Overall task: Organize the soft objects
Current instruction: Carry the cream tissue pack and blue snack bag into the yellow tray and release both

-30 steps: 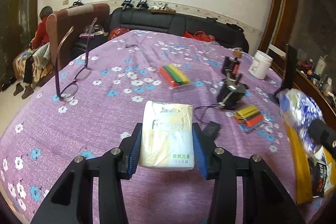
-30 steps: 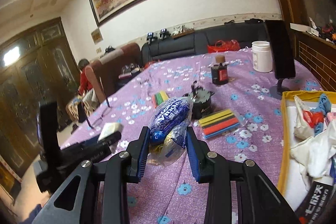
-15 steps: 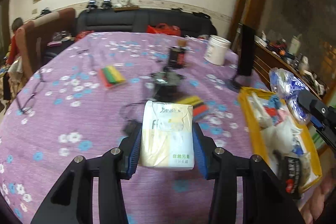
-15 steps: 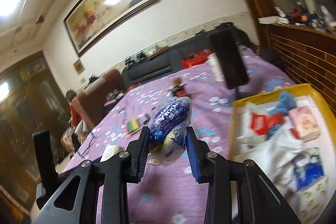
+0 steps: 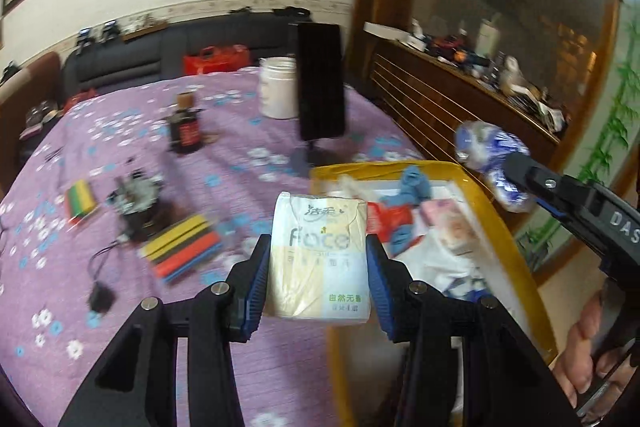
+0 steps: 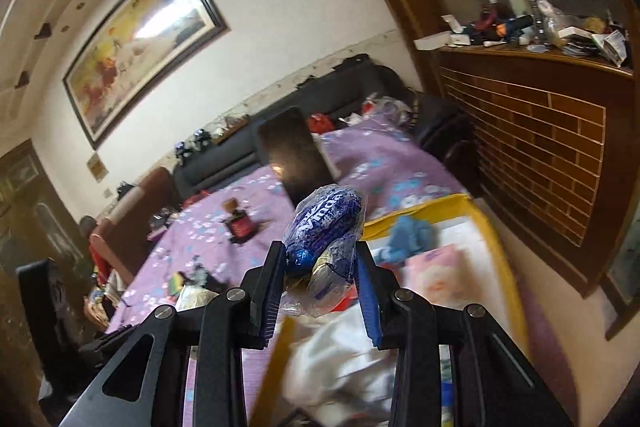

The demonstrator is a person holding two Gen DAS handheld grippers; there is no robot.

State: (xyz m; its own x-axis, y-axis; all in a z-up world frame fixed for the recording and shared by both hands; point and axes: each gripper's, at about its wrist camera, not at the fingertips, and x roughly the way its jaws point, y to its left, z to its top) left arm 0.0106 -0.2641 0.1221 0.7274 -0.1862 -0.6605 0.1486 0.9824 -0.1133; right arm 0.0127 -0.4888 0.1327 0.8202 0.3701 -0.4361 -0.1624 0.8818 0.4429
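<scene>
- The left gripper point(image 5: 318, 269) is clenched on a tissue pack point(image 5: 319, 255): both blue pads press its sides, and the pack stands upright between them with its printed face toward the camera.
- In the left wrist view the tissue pack hangs over the near left corner of a yellow bin point(image 5: 508, 227), with the purple flowered tablecloth point(image 5: 120, 327) below it at 7 o'clock.
- The right gripper point(image 6: 320, 287) is clenched on a blue plastic bag point(image 6: 326, 223) of crinkled wrapping; the bag bulges up past the fingertips toward 12 o'clock.
- In the left wrist view the same blue plastic bag point(image 5: 490, 155) shows at 2 o'clock, held above the far right edge of the yellow bin.
- A hand point(image 5: 592, 355) grips the right gripper's handle at 4 o'clock in the left wrist view.
- The yellow bin point(image 6: 492, 239) already holds soft things: a blue cloth point(image 5: 414, 183), a red packet point(image 5: 394, 219), a pink pack point(image 6: 434, 275) and white fabric point(image 6: 340, 359).
- On the tablecloth at 9 to 10 o'clock from the tissue pack lie a bundle of coloured strips point(image 5: 182, 247), a second coloured bundle point(image 5: 80, 197) and a small dark gadget point(image 5: 136, 195).
- Farther back, at 11 to 12 o'clock, stand a dark bottle point(image 5: 185, 129), a white jar point(image 5: 278, 93) and a black phone on a stand point(image 5: 320, 95).
</scene>
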